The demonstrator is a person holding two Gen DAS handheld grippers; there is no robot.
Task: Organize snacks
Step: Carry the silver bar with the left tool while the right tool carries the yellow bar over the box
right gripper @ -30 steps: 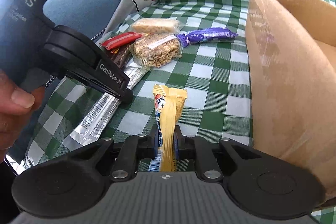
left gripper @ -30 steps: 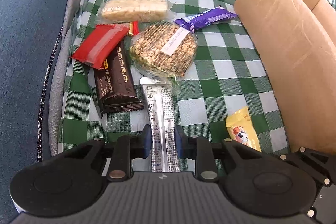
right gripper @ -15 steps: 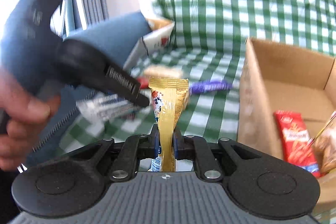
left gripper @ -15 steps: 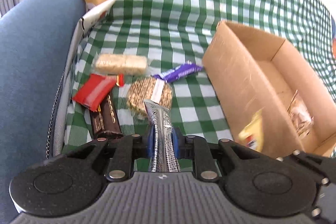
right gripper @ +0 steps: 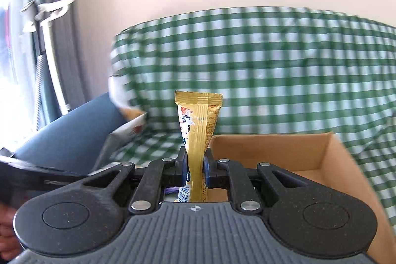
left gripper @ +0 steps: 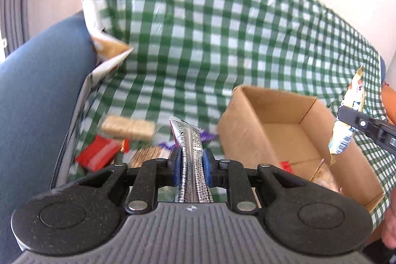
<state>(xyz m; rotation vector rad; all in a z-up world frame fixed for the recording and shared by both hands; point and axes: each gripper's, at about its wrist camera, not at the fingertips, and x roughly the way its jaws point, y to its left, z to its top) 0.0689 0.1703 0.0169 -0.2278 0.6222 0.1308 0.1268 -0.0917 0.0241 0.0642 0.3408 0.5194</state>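
My left gripper [left gripper: 190, 166] is shut on a silver snack packet [left gripper: 191, 152], lifted off the checked cloth and standing up between the blue pads. My right gripper [right gripper: 196, 168] is shut on a gold snack packet [right gripper: 199, 125], held upright above the near-left corner of the open cardboard box [right gripper: 329, 152]. In the left wrist view the same gold packet [left gripper: 347, 120] hangs at the right over the box [left gripper: 247, 130]. Left of the box, a pale cereal bar [left gripper: 127, 128], a red packet [left gripper: 97, 152] and a round cereal cake [left gripper: 148, 155] lie on the cloth.
The green checked cloth [left gripper: 210, 41] covers the sofa seat and back. A blue cushion [left gripper: 37, 103] and a white paper bag [left gripper: 109, 61] sit at the left. Snacks lie on the box floor [left gripper: 321, 175]. A person's hand [left gripper: 389, 227] shows at the right edge.
Both grippers have risen off the cloth with their packets and tipped up. The right one has swung right over the box; the silver packet no longer touches the cloth.
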